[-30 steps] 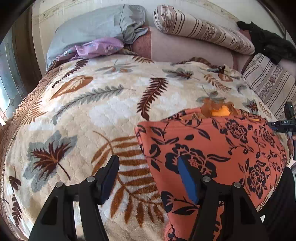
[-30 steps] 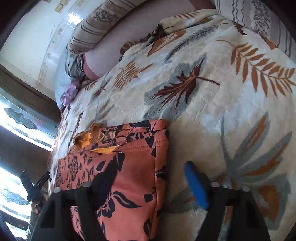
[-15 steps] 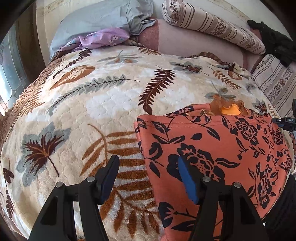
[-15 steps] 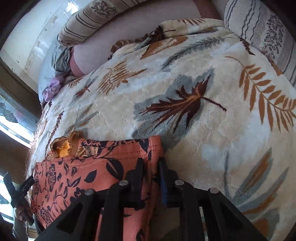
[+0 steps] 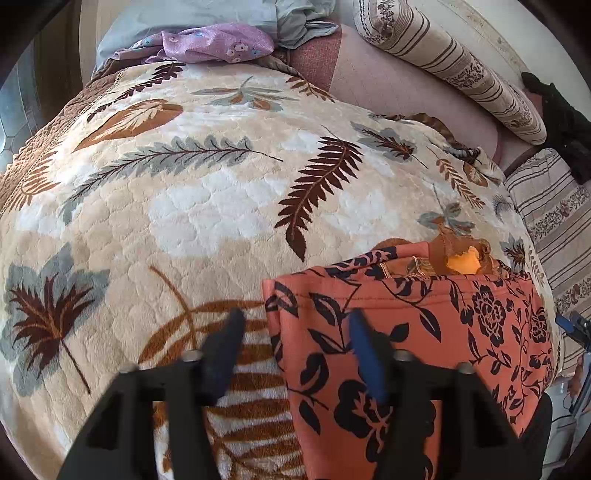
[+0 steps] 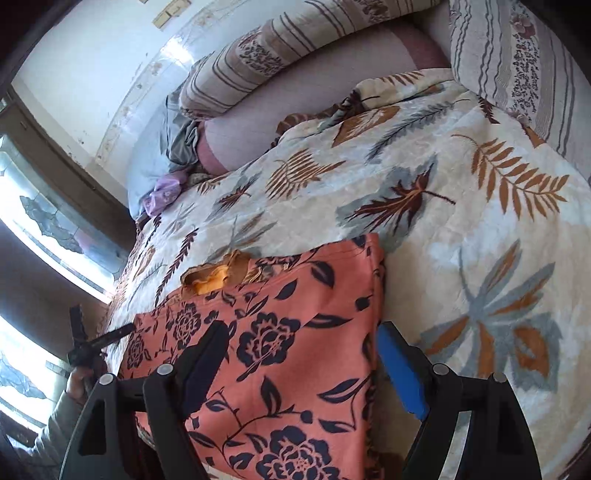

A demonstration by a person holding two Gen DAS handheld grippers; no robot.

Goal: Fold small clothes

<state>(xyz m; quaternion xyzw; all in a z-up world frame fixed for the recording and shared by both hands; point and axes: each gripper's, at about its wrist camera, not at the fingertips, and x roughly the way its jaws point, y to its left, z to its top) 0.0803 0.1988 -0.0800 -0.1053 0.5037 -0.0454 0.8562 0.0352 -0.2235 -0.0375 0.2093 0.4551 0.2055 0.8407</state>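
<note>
Garment (image 5: 424, 332): orange cloth with a dark floral print, folded to a rough rectangle and lying flat on the near part of the leaf-print blanket (image 5: 184, 203).
Garment, far edge: a ruffled tan and yellow piece (image 5: 463, 263) sticks out toward the middle of the blanket.
Blanket: cream plush with brown, rust and grey leaves, spread over the bed.
Left hand-held gripper (image 5: 295, 317): fingers apart and slightly blurred. They straddle the garment's left edge where it meets the blanket, with one finger over bare blanket and the blue-padded one over the cloth. Whether either tip touches cannot be told.
Right hand-held gripper (image 6: 303, 328): jaws have just been opening and stand wide apart. The garment's right edge lies between them without being pinched. The dark finger is over the cloth and the blue pad (image 6: 400, 373) is at the blanket side of that edge.
Hand (image 6: 79, 384): seen past the blanket's near left corner, in a grey sleeve (image 6: 55, 417), carrying the left tool.
Striped pillows (image 5: 443, 62): beyond the blanket's far edge.
Lilac cloth (image 5: 218, 40): crumpled at the blanket's far left corner, against a grey-blue pillow (image 5: 166, 14).
</note>
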